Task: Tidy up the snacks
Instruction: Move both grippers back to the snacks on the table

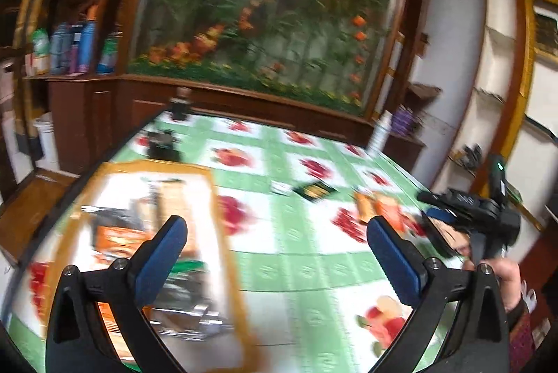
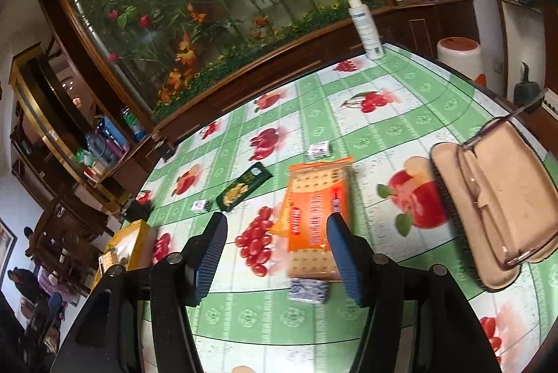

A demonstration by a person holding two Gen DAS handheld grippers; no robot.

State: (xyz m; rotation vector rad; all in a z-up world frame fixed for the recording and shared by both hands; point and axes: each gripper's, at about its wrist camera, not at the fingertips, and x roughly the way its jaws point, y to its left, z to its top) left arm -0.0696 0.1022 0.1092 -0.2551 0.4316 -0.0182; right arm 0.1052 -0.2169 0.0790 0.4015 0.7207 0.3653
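In the left wrist view, the left gripper has its jaws spread wide with nothing between them, above the table with the fruit-pattern cloth. Under its left finger lies the tray with an orange rim, and blurred snack packs are inside it. Farther on the cloth lies a green packet. The right gripper shows at the right edge. In the right wrist view, the right gripper is partly open and holds nothing; the orange cracker pack lies flat on the cloth beyond its tips, near the right finger. A small blue packet lies just beside the pack. An open glasses case lies to the right.
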